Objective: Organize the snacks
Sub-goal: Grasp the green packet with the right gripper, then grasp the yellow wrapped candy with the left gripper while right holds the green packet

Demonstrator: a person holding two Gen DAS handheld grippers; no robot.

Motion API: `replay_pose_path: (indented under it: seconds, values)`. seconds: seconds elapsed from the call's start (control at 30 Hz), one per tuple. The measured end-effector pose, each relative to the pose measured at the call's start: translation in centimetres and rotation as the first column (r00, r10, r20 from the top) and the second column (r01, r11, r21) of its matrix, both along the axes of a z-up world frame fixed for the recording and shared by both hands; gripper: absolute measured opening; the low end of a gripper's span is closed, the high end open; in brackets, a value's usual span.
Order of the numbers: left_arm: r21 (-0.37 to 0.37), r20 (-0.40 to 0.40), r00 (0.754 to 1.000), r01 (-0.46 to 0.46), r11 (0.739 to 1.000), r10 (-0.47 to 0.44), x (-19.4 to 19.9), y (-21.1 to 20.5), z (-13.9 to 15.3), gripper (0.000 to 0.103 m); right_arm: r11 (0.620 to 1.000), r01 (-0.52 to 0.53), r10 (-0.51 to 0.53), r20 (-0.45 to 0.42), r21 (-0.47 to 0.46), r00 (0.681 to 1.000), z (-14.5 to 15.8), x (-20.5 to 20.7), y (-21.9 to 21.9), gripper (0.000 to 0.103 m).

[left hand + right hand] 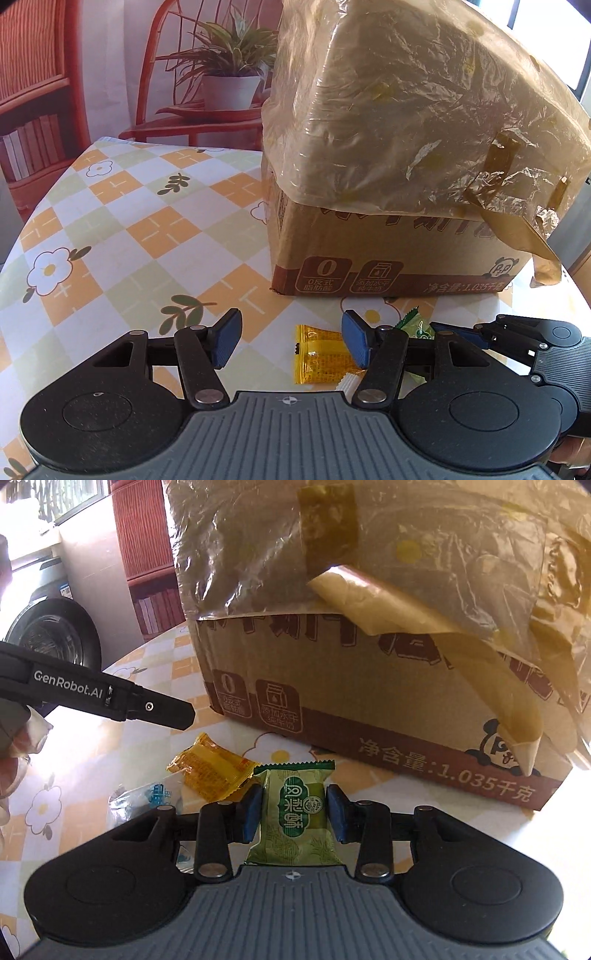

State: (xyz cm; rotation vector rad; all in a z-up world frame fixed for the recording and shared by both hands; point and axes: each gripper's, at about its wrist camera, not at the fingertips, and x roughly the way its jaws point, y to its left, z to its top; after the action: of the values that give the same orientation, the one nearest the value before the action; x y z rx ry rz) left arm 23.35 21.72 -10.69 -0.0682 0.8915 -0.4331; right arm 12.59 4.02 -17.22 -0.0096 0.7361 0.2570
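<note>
Checked floral worktop [122, 206] lay bare leftward; your right tongs [294, 809] clamped the green foil snack packet [295, 812], left tongs [291, 338] gaped near the taped brown cardboard box [388, 258].

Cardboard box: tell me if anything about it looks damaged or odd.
The cardboard box is draped in wrinkled brown plastic film. At its right front, a loose flap of film has peeled away and hangs down over the printed side.

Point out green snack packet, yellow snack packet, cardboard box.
green snack packet [295, 812], right wrist view, printed face between the pads.
yellow snack packet [212, 771], right wrist view, middle of the wrapper.
cardboard box [388, 243], left wrist view, bare front wall.
</note>
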Motion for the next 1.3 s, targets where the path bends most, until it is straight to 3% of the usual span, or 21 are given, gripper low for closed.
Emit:
replay_pose_path:
  seconds: [0.17,0.5,0.97,1.13,1.3]
  values:
    - [0.016,-0.021,1.000,-0.005,1.000,0.005,0.1,0.4,-0.8,0.062,0.996,0.086,-0.087,0.041,0.026,0.995,-0.4,-1.1,-1.8,0.040]
    - [0.022,-0.054,0.998,-0.028,0.999,0.029,-1.4,1.1,-2.0,0.062,0.995,0.089,-0.091,0.049,0.054,0.995,-0.3,-1.5,-2.5,0.040]
    - [0.130,0.030,0.998,0.055,0.990,-0.060,-3.0,-1.6,-2.6,0.063,0.995,0.086,-0.088,0.051,0.042,0.995,-0.3,-1.5,-2.3,0.040]
    - [0.123,0.028,0.997,0.065,0.990,-0.069,-2.5,-2.2,-2.6,0.063,0.995,0.086,-0.088,0.051,0.042,0.995,-0.3,-1.5,-2.3,0.040]
    - [0.043,0.004,0.999,0.047,0.998,-0.047,-2.2,-1.9,-1.9,0.063,0.995,0.087,-0.089,0.051,0.042,0.995,-0.3,-1.5,-2.2,0.040]
